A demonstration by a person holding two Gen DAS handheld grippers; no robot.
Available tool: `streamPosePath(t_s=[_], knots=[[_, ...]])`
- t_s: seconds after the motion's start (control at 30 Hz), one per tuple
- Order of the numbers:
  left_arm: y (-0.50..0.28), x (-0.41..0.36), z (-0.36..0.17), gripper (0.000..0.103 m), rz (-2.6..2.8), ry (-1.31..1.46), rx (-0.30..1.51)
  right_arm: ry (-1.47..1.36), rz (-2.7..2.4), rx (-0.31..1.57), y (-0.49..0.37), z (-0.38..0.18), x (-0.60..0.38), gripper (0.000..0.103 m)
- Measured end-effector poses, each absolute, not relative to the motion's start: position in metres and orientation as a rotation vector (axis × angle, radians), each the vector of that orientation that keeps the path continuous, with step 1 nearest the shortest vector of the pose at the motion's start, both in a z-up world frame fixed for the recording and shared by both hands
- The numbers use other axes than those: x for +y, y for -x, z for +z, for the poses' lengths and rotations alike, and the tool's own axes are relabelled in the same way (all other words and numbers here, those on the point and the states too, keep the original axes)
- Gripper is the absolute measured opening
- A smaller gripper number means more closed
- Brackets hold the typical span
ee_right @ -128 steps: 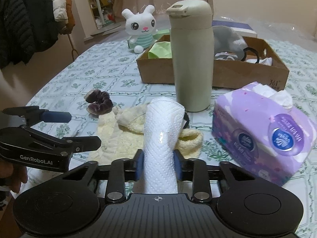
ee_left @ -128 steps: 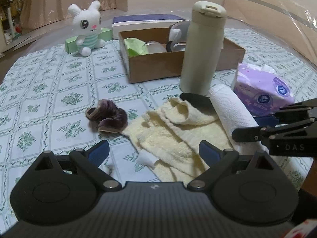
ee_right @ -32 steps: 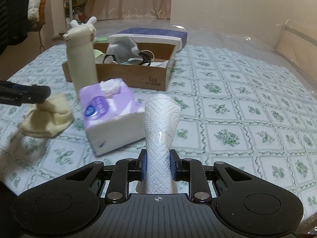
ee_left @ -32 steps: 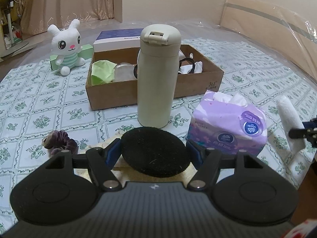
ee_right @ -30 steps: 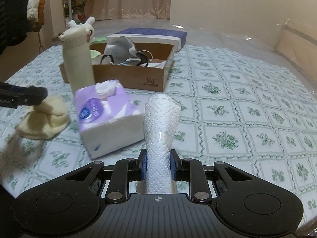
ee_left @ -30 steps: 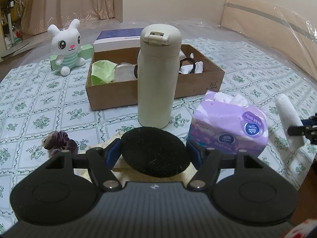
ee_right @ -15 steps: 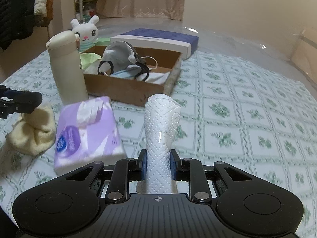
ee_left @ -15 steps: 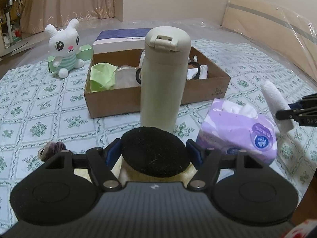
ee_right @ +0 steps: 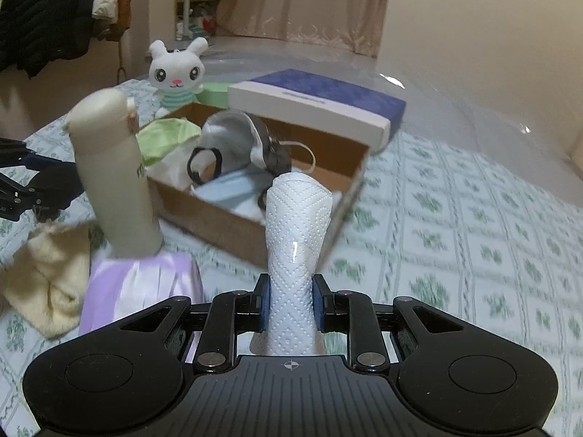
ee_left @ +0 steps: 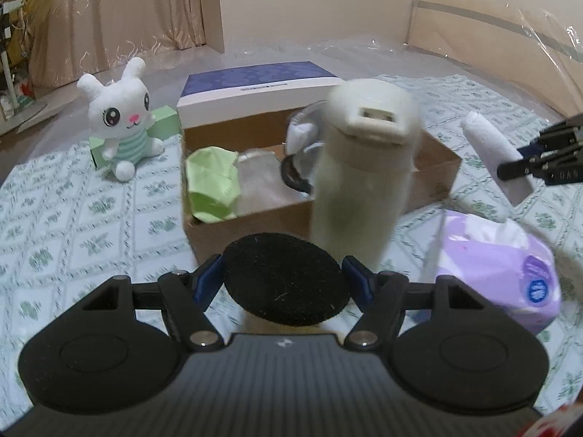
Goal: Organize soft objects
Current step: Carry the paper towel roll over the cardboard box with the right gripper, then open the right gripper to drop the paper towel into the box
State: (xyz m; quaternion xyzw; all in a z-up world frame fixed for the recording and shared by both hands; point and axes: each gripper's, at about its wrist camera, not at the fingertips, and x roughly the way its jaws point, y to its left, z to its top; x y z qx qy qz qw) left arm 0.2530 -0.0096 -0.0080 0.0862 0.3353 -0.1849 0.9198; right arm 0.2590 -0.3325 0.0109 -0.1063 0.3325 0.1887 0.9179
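Note:
My left gripper [ee_left: 284,278] is shut on a black round pad [ee_left: 284,278] with a yellow towel [ee_right: 43,276] hanging below it, held above the table in front of the cardboard box [ee_left: 255,225]. My right gripper [ee_right: 289,300] is shut on a white embossed paper towel roll [ee_right: 295,240], lifted near the box's right end; the roll also shows in the left wrist view [ee_left: 492,153]. The box [ee_right: 226,222] holds a green cloth [ee_left: 211,182], a grey mask [ee_right: 233,138] and a black hair tie [ee_right: 204,164].
A cream thermos bottle [ee_left: 364,167] stands right in front of the box. A purple tissue pack [ee_left: 499,266] lies to its right. A white plush rabbit [ee_left: 120,116] and a blue-and-white box [ee_left: 255,87] sit behind. A green patterned cloth [ee_right: 473,236] covers the table.
Both grippers have moved forward toward the cardboard box with their loads. The bottle and box loom larger, and the tissue pack has slid low in the right wrist view.

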Motion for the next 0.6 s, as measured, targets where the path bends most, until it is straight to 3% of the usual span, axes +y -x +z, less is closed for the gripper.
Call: streamPosePath(t_s=[0.6], knots=[[-0.344, 0.021, 0.010, 0.068, -0.523, -0.236, 0.637, 0.232, 0.530, 0.647, -0.335, 0.029, -0.295, 0.023]])
